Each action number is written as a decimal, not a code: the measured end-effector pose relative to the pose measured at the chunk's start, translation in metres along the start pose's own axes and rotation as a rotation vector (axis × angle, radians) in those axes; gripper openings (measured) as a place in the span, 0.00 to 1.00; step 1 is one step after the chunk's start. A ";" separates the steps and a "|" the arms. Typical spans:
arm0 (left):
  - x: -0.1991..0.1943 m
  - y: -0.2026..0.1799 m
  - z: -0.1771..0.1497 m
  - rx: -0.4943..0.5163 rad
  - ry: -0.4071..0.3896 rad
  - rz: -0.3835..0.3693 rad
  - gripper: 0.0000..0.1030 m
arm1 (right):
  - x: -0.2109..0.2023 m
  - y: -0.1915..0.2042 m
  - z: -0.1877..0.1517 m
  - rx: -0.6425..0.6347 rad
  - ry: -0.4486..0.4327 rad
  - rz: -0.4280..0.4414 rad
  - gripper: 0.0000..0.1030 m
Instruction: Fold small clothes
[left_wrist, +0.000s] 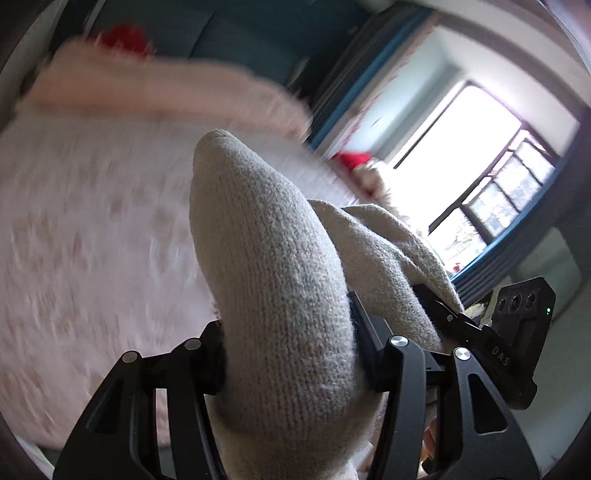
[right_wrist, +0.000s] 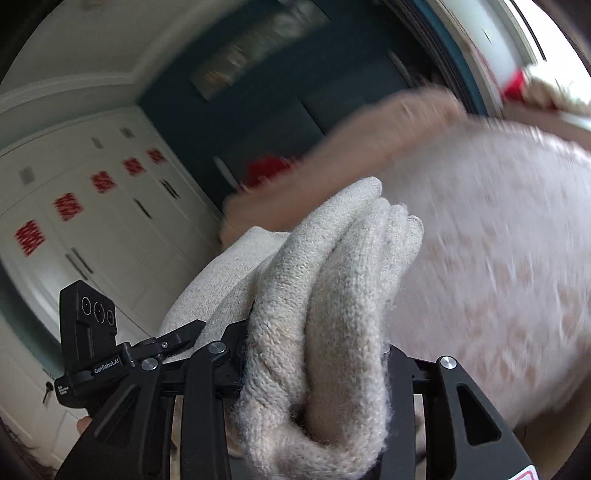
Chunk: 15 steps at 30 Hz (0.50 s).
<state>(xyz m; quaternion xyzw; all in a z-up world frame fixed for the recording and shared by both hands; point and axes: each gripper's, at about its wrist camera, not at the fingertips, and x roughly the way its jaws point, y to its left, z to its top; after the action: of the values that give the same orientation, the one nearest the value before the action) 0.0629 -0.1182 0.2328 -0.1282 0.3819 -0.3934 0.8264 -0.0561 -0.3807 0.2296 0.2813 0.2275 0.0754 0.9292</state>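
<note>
While bedding blurs, both jaws clamp cream knit garment (left_wrist: 273, 280) (right_wrist: 332, 295), fingertips hidden.

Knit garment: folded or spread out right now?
Bunched, not spread: the cream knit garment shows stacked layers in the right tool; left tool clamps another fold.

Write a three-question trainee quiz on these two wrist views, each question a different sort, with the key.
1. True or false: the left gripper is open and holds nothing.
2. Multiple choice: the cream knit garment in the right gripper is A) bunched into several folds, B) one flat layer, C) absent.
3. Fill in: behind the garment lies a blurred ____ blanket.

Key: 1 false, since its fingers are shut on the knit. 2 A. 3 pink.
</note>
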 end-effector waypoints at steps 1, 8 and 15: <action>-0.020 -0.008 0.010 0.035 -0.040 -0.013 0.51 | -0.006 0.011 0.007 -0.020 -0.024 0.015 0.36; -0.120 -0.034 0.060 0.210 -0.253 -0.022 0.53 | -0.032 0.109 0.045 -0.198 -0.182 0.157 0.37; -0.169 0.019 0.079 0.227 -0.343 0.049 0.55 | 0.029 0.156 0.051 -0.243 -0.155 0.237 0.41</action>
<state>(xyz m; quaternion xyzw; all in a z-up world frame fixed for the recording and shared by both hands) 0.0639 0.0139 0.3666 -0.0901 0.1918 -0.3860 0.8979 -0.0086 -0.2681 0.3433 0.1968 0.1100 0.1895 0.9557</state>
